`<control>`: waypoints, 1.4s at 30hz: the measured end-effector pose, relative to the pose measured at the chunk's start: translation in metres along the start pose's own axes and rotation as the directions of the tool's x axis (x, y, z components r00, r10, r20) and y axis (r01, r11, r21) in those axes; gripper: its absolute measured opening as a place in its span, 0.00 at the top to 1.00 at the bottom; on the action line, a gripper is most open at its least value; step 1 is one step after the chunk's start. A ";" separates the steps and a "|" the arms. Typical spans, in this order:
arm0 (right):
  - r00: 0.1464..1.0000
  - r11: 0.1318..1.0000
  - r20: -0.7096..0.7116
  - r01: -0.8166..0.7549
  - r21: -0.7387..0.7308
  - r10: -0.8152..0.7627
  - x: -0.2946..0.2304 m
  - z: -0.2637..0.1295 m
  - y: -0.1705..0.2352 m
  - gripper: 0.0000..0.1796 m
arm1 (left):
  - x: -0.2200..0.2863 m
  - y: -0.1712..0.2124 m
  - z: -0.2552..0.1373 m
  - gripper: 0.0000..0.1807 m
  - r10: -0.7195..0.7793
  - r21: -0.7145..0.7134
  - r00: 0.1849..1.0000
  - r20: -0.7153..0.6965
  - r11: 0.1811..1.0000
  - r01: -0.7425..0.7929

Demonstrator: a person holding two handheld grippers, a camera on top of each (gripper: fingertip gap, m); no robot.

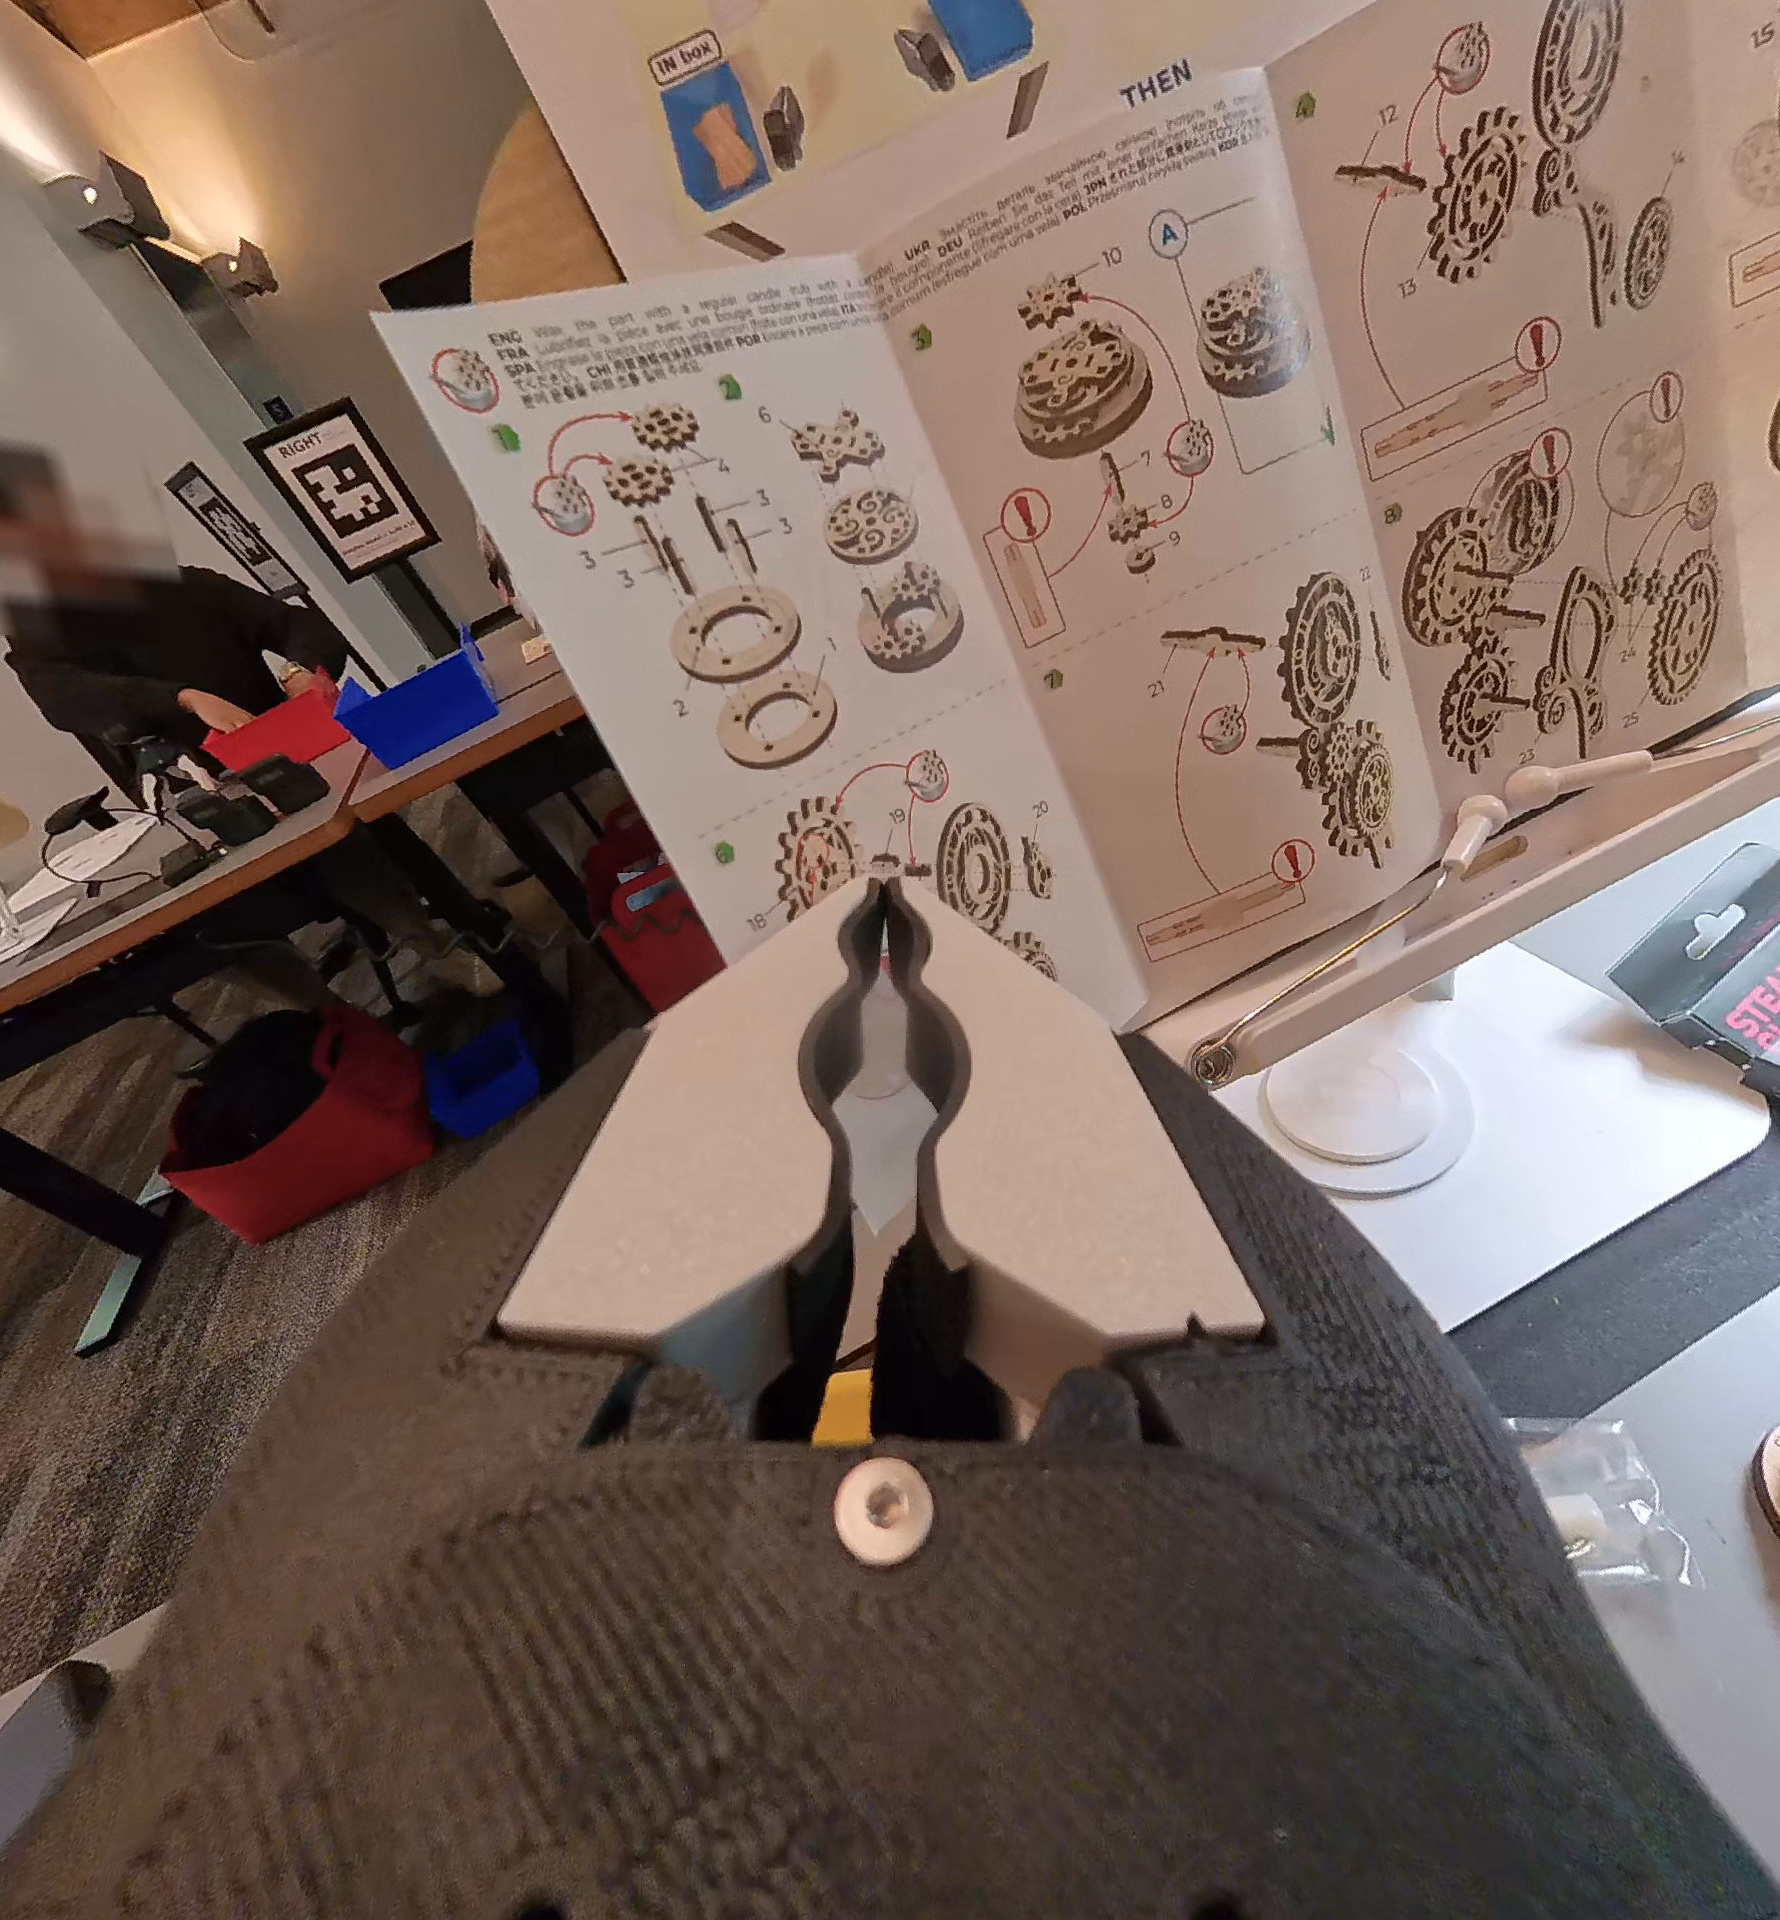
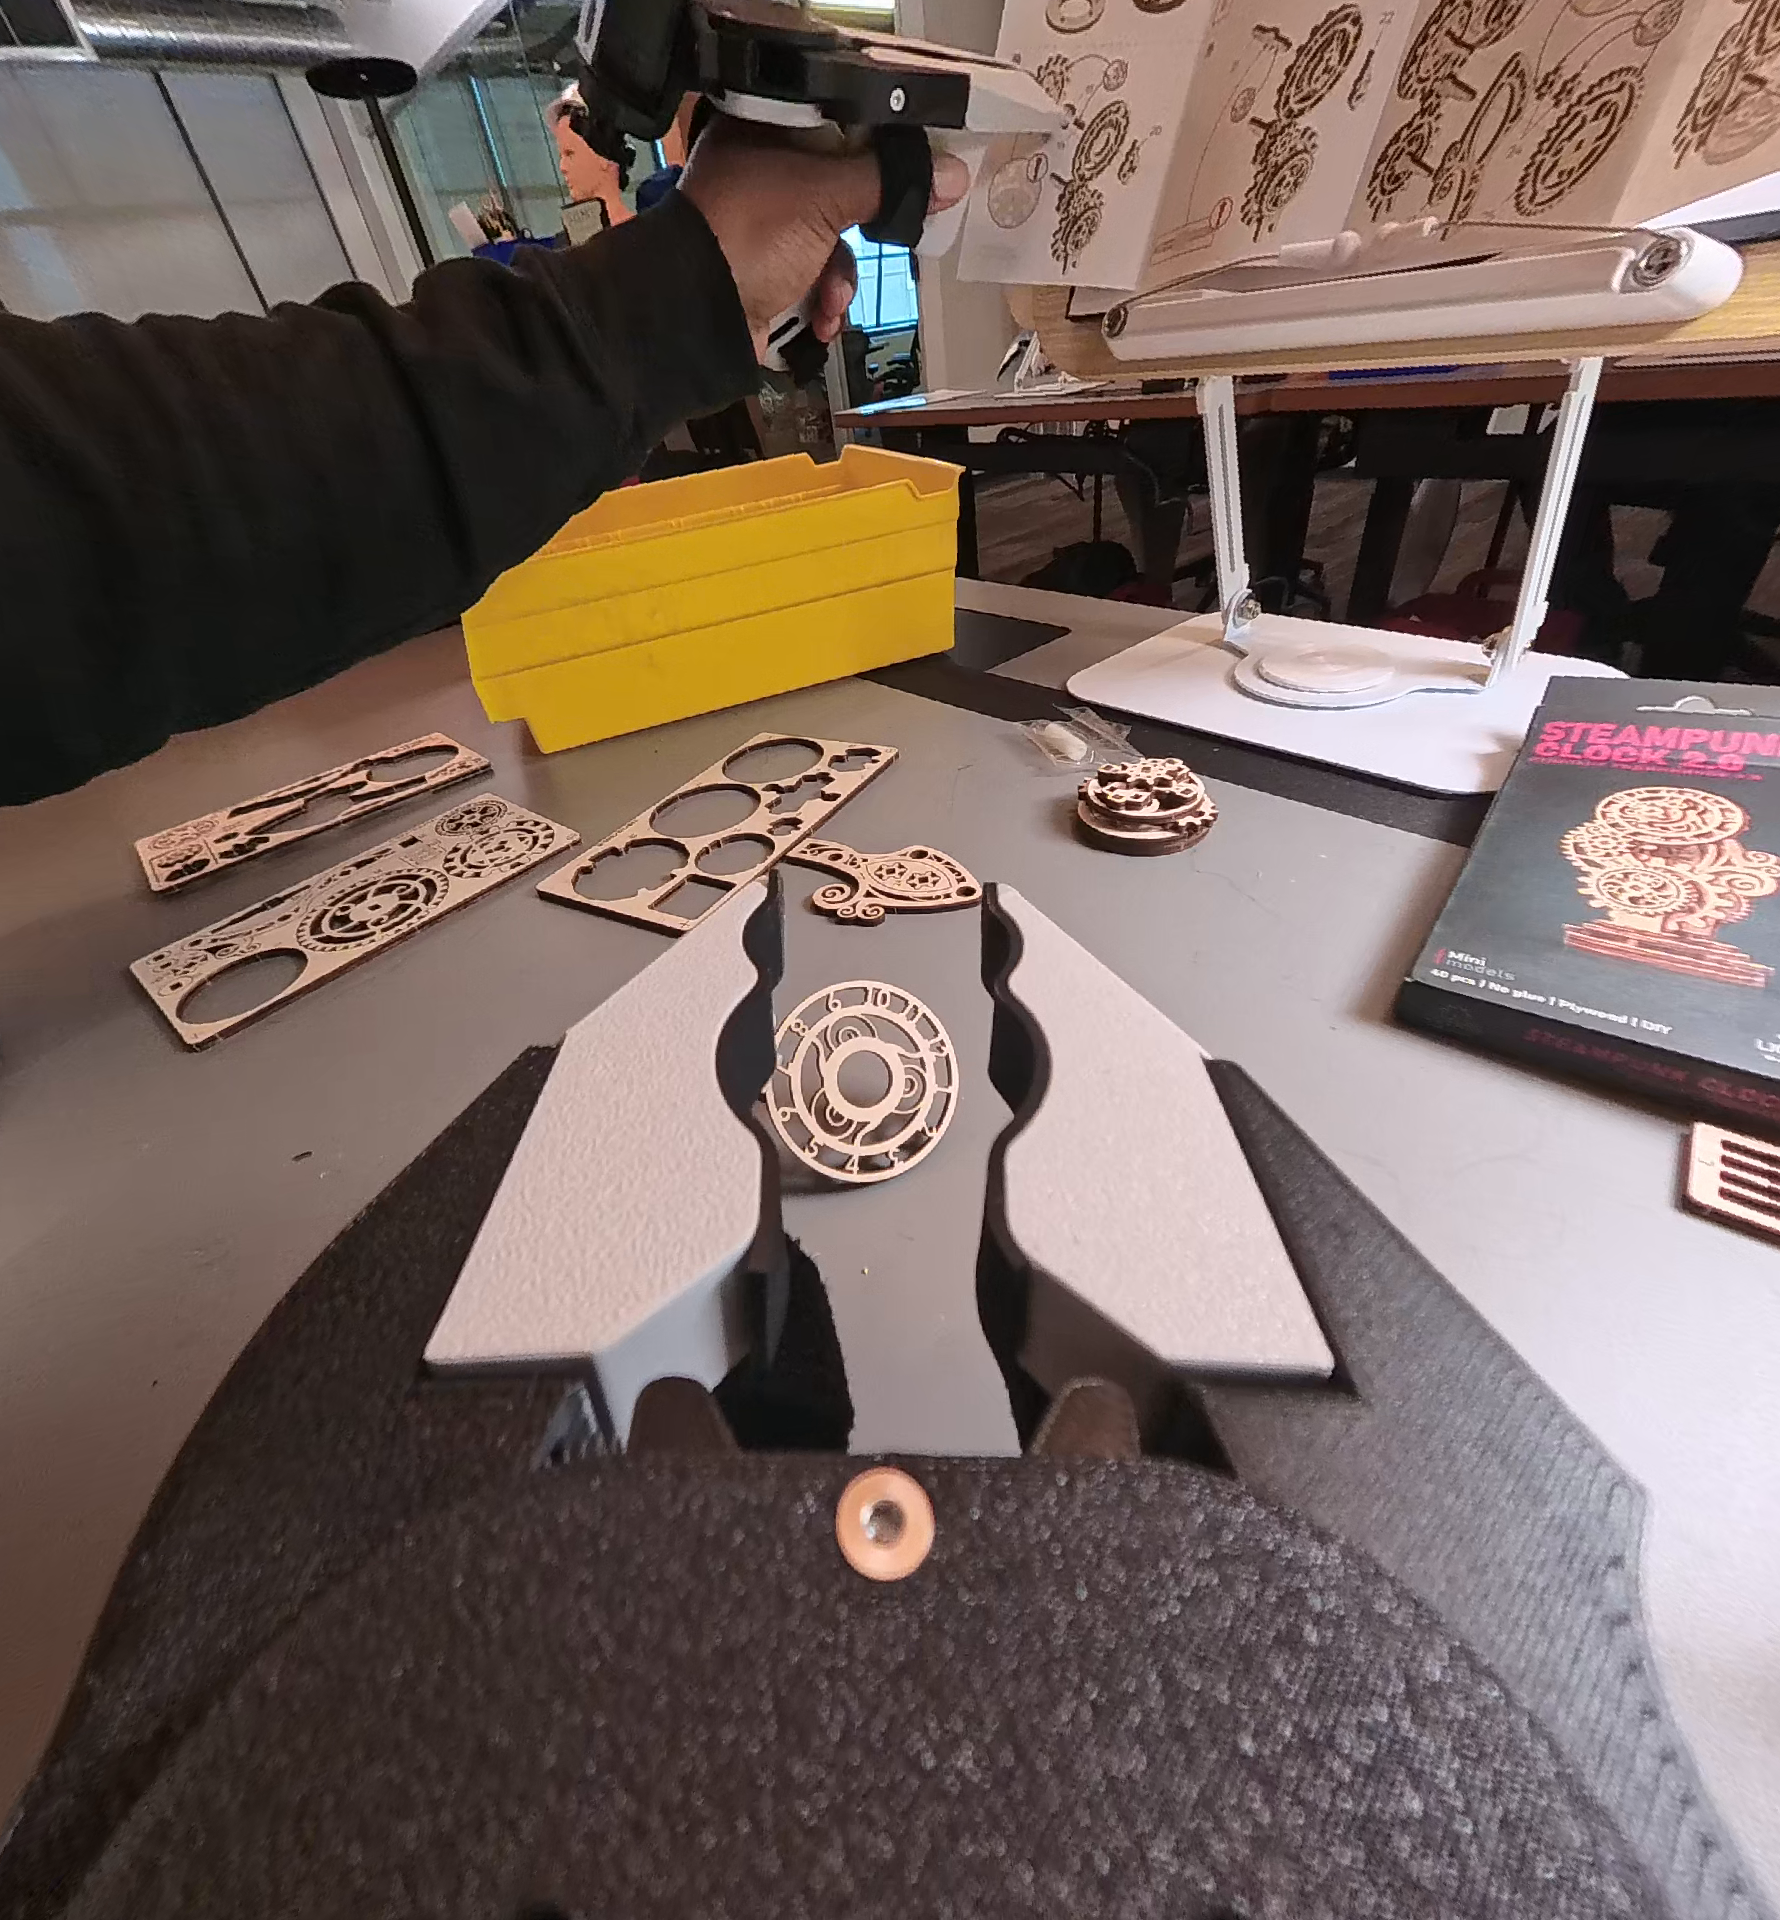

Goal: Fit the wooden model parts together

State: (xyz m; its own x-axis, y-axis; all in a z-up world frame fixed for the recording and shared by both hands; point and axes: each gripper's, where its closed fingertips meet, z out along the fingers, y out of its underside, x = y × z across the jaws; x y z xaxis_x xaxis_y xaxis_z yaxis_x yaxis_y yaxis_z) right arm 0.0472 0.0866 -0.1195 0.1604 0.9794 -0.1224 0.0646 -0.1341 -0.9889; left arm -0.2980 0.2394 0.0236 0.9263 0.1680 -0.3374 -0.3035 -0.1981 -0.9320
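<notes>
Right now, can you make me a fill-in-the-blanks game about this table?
1. The storage bin on the table is coloured ____.
2. The round clock face lies between the fingers of the ____ gripper.
3. The left gripper is raised toward the ____ sheet.

Missing words: yellow; right; instruction

Bin (image 2: 720, 603) behind sheets (image 2: 346, 914); box (image 2: 1644, 894) at right.

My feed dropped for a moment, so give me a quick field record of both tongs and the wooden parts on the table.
left tongs: shut, raised at the instruction sheet on its white stand
right tongs: open, low over the grey table
clock dial: flat on the table, in the gap between the right tongs' fingers
gear assembly: farther back, right
punched sheets: left
yellow bin: behind the sheets
</notes>
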 end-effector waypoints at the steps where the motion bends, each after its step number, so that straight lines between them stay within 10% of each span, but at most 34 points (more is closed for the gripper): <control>1: 1.000 1.000 0.000 0.000 0.000 0.000 0.000 0.000 0.000 0.80 | 0.000 0.000 0.000 1.00 -0.001 -0.001 1.000 -0.001 1.000 0.001; 42: 1.000 1.000 0.002 -0.001 -0.003 0.001 0.000 0.000 0.001 0.80 | 0.022 0.020 -0.062 0.98 0.018 0.062 0.997 -0.069 0.998 -0.013</control>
State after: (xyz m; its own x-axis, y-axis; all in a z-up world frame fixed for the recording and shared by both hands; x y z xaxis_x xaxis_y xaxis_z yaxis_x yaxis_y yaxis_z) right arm 0.0475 0.0867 -0.1200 0.1589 0.9795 -0.1238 0.0670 -0.1358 -0.9885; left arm -0.2700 0.1791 0.0058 0.9340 0.0971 -0.3438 -0.3291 -0.1404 -0.9338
